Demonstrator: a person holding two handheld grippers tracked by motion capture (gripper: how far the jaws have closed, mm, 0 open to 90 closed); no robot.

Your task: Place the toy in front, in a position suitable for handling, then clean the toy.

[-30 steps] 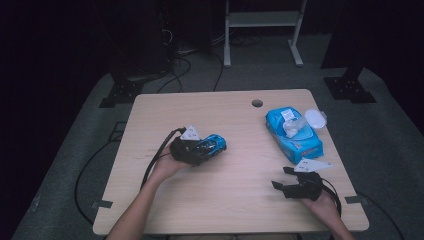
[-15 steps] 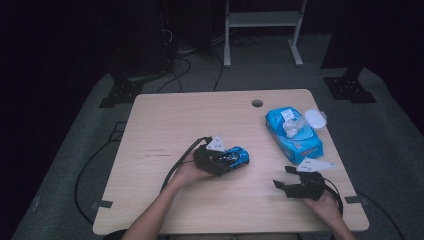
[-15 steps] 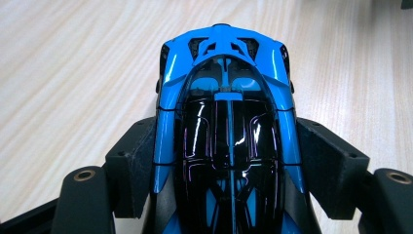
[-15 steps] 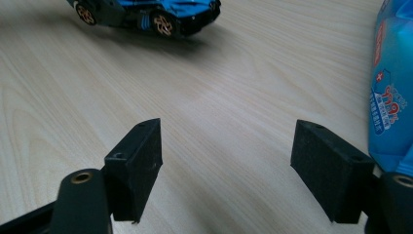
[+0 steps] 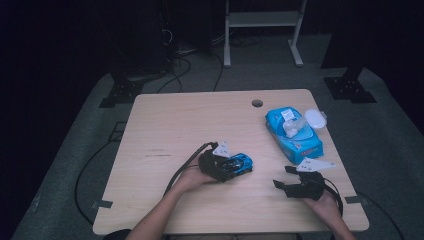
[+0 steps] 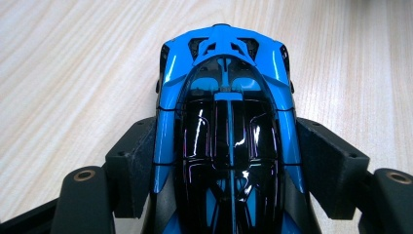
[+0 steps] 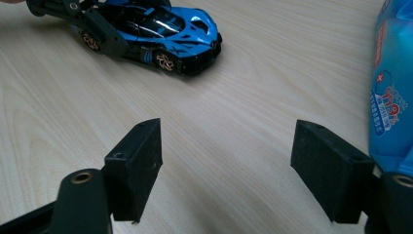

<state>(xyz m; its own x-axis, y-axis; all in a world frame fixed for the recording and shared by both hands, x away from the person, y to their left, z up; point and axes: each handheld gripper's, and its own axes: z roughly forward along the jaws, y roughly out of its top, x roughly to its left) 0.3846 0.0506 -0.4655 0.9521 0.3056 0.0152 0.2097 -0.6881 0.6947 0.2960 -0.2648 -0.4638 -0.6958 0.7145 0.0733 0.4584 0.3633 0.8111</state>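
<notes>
Blue-and-black toy sports car (image 6: 226, 131), mid-table near edge, clamped in left gripper (image 5: 231, 166); wheels look down. Right gripper (image 7: 234, 168) gapes empty. Placement step; next, release jaws.

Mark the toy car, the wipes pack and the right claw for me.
toy car (image 6: 229, 141): left gripper view, on its glossy black roof.
wipes pack (image 5: 295, 137): high view, on its blue top face below the opening.
right claw (image 7: 229, 170): right gripper view, midway between its open black jaws, above the wood.
</notes>
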